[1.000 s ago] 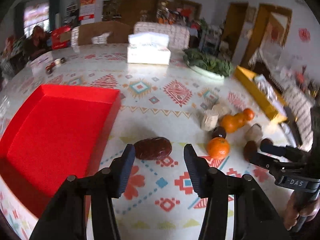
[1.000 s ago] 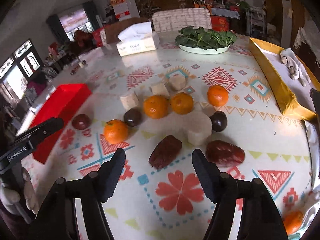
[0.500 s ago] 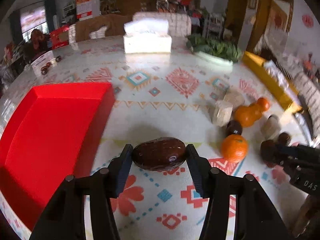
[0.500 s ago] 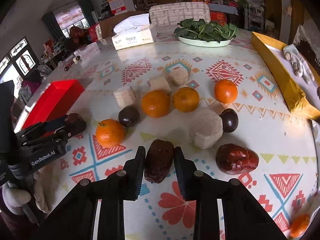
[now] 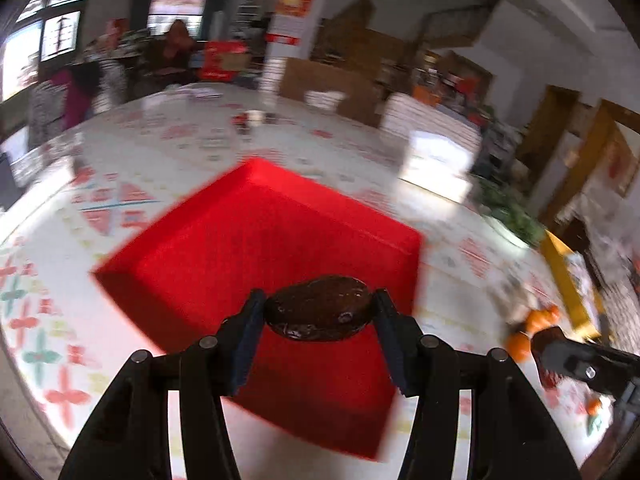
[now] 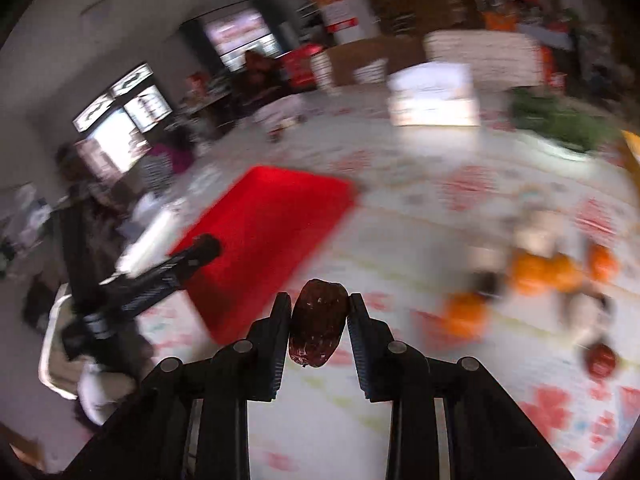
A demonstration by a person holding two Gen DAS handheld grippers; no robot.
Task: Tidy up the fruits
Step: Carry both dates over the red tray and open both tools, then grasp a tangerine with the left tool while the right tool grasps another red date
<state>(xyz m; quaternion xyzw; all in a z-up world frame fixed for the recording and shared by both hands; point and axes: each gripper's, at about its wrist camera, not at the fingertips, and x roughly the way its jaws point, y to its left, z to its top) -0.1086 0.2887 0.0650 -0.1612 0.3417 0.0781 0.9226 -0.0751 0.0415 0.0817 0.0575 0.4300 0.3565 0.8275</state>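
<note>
Above the red tray (image 5: 224, 248), a dark date (image 5: 318, 313) is clamped by the left gripper (image 5: 318, 322); at the tray's four o'clock (blurred), another date (image 6: 318, 322) is clamped by the right gripper (image 6: 318, 320).

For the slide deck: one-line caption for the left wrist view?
Left gripper shut on a dark brown fruit, held above the red tray.

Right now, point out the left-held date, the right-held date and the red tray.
left date (image 5: 320, 314), left wrist view, middle of skin
right date (image 6: 318, 322), right wrist view, middle of skin
red tray (image 5: 256, 248), left wrist view, bare floor
</note>
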